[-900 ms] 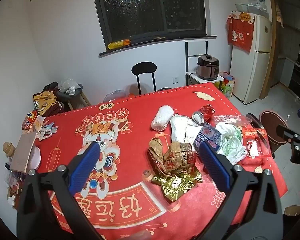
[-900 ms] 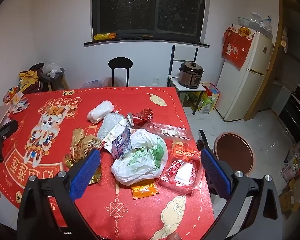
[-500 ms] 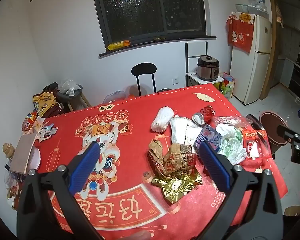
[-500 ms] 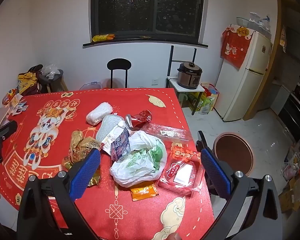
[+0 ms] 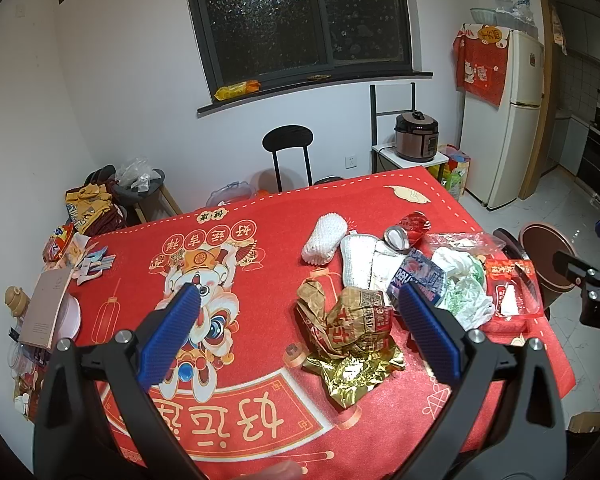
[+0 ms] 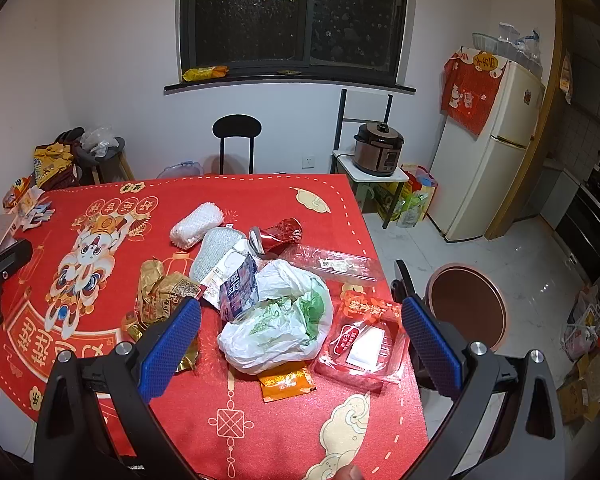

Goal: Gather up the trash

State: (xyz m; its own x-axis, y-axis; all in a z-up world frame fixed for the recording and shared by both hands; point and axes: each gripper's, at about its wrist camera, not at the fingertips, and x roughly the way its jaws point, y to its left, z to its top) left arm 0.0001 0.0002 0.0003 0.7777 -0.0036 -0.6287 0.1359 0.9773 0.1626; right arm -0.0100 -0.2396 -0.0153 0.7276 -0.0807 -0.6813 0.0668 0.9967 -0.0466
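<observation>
Trash lies in a heap on the red tablecloth (image 5: 260, 400): a crumpled brown wrapper (image 5: 352, 320), gold foil (image 5: 352, 372), a white foam net (image 5: 324, 238), a crushed red can (image 5: 410, 230), a blue carton (image 6: 240, 286), a white-green plastic bag (image 6: 278, 322), a red plastic tray (image 6: 362, 340) and an orange sachet (image 6: 286, 380). My left gripper (image 5: 300, 326) is open and empty, above the table left of the wrapper. My right gripper (image 6: 300, 332) is open and empty, above the bag.
A round brown bin (image 6: 466, 306) stands on the floor right of the table. A black chair (image 5: 288, 144) stands behind it. A notebook and small items (image 5: 48, 304) sit at the table's left edge. A fridge (image 6: 488, 152) and rice cooker (image 6: 378, 148) are at the back right.
Both grippers have risen or drawn back very slightly; the trash heap has not moved and both grippers stay open.
</observation>
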